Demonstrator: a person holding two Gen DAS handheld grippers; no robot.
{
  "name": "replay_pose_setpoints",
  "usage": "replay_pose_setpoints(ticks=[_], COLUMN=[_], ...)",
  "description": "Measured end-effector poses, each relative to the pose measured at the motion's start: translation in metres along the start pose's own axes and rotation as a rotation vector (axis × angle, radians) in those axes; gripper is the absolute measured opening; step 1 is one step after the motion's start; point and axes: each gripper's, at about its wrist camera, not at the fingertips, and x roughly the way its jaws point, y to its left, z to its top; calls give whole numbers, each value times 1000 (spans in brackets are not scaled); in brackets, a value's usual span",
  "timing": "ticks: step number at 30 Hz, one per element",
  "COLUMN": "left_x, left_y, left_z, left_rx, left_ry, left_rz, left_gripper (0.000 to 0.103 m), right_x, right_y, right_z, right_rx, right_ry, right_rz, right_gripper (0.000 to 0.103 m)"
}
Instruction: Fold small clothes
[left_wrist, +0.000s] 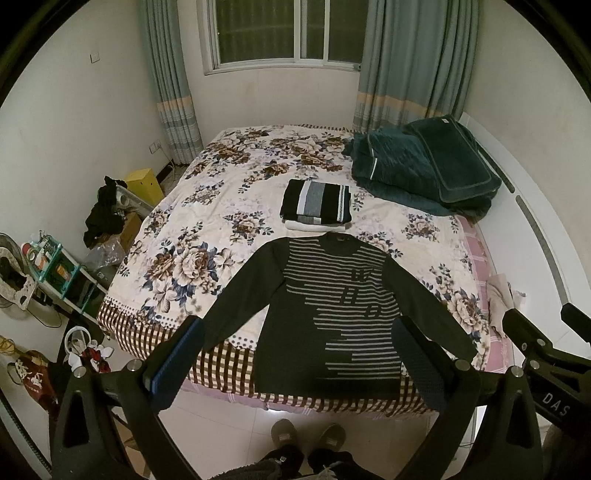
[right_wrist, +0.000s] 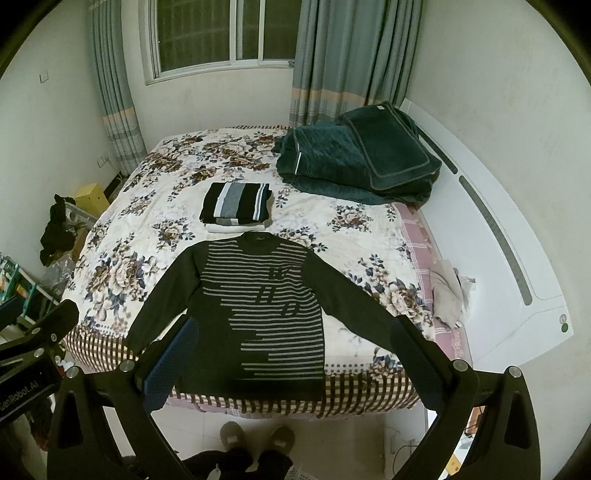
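Left gripper (left_wrist: 299, 363) and right gripper (right_wrist: 291, 360) both held open above the bed's (left_wrist: 192, 236) near edge; sweater (left_wrist: 332, 306) apparently flat; curtained window (left_wrist: 288, 33) behind.

The bed (left_wrist: 207, 206) carries a sweater (left_wrist: 332, 314), folded clothes (left_wrist: 316, 201) and a quilt (left_wrist: 417, 170).

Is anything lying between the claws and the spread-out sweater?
Nothing visible. The dark grey striped knit sweater lies flat on the floral bedspread; the left claw and right claw hover open above its near hem.
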Motion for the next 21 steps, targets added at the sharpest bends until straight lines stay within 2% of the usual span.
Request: replay_pose_setpoints(ticks=[21], left_x=[1], left_y=[1], left_z=[4], left_rx=[0], left_ry=[-6], left_rz=[1], left_gripper=[103], right_x=[-5], right_y=[3], right_z=[6], right_rx=[2], right_ry=[-8], right_rz=[3], right_gripper=[103])
